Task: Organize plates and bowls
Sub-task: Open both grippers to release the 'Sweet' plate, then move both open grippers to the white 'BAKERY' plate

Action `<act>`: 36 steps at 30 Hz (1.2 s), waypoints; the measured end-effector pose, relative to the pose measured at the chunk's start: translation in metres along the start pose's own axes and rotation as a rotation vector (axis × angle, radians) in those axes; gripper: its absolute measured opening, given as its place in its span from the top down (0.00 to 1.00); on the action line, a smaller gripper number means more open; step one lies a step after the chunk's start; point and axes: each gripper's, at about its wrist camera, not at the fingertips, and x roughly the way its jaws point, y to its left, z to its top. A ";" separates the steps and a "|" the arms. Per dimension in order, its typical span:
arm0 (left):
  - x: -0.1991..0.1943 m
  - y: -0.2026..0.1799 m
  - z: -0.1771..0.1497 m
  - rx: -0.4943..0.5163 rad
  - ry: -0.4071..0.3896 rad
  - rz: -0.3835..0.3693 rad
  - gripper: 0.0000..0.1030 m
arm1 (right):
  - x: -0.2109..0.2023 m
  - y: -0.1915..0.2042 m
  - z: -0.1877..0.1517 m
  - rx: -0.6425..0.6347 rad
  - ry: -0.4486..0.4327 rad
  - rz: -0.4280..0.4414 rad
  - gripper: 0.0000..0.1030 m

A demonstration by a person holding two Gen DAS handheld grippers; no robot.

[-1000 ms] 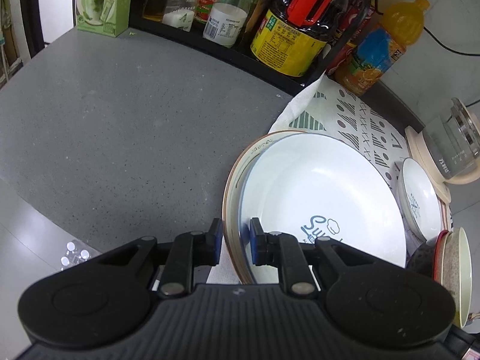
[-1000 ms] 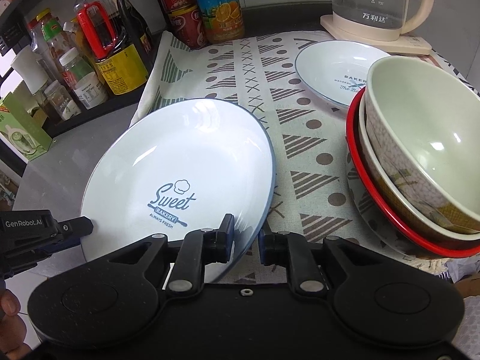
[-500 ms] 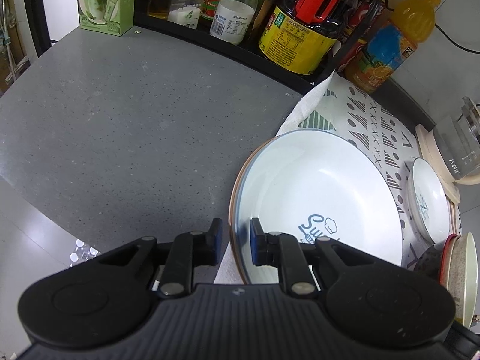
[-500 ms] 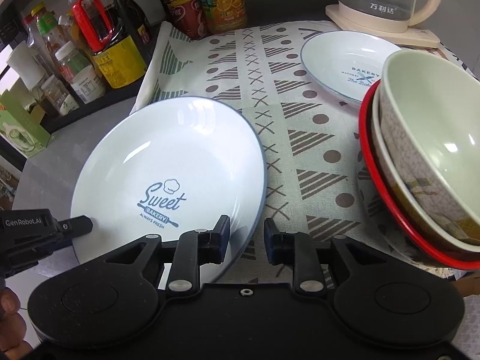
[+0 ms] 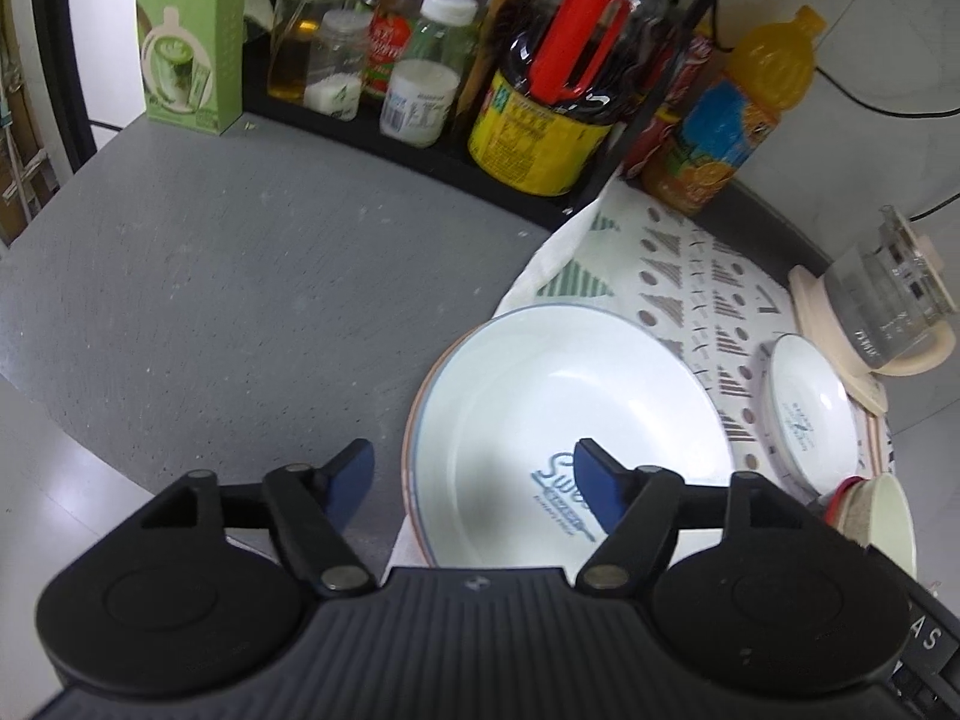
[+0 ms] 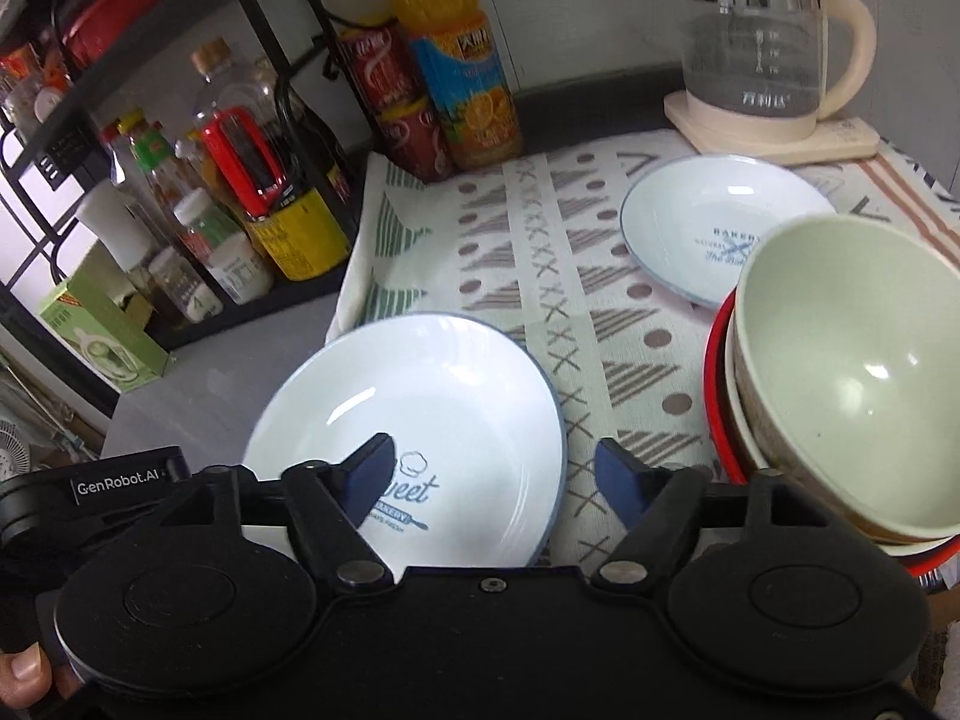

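A large white "Sweet Bakery" plate [image 5: 570, 408] [image 6: 420, 414] lies on top of a brown-rimmed plate [image 5: 414, 420] at the left edge of the patterned cloth [image 6: 516, 252]. My left gripper [image 5: 474, 474] is open above its near left rim, touching nothing. My right gripper [image 6: 492, 468] is open above its near right rim, also empty. A small white plate [image 6: 690, 228] [image 5: 804, 414] lies further right. A stack of bowls on a red-rimmed one [image 6: 840, 384] stands at the right.
A black rack with sauce bottles [image 5: 540, 90] and a green carton [image 5: 186, 36] lines the back of the grey counter [image 5: 210, 276]. An orange juice bottle [image 6: 462, 72] and cans stand behind the cloth. A glass kettle [image 6: 756, 48] sits at the back right.
Both grippers have let go of the large white plate, opened wide and pulled back and up. The plate now rests on the brown-rimmed plate.
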 end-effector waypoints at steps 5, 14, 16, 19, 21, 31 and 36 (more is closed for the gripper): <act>-0.015 -0.013 0.004 0.031 -0.026 -0.038 0.23 | -0.019 0.003 0.010 -0.009 -0.062 0.011 0.12; -0.024 -0.047 0.010 0.083 -0.033 -0.089 0.20 | -0.048 -0.010 0.032 0.007 -0.138 -0.007 0.03; -0.024 -0.056 0.011 0.102 -0.029 -0.099 0.18 | -0.051 -0.015 0.036 0.013 -0.147 -0.017 0.00; -0.022 -0.071 0.013 0.124 -0.028 -0.113 0.18 | -0.053 -0.024 0.043 0.038 -0.153 -0.027 0.00; -0.018 -0.082 0.015 0.132 -0.024 -0.122 0.18 | -0.055 -0.030 0.048 0.047 -0.160 -0.032 0.00; 0.005 -0.144 0.026 0.159 -0.008 -0.165 0.18 | -0.054 -0.080 0.082 0.073 -0.179 -0.090 0.00; 0.023 -0.169 0.031 0.158 0.016 -0.180 0.18 | -0.045 -0.106 0.094 0.094 -0.169 -0.123 0.00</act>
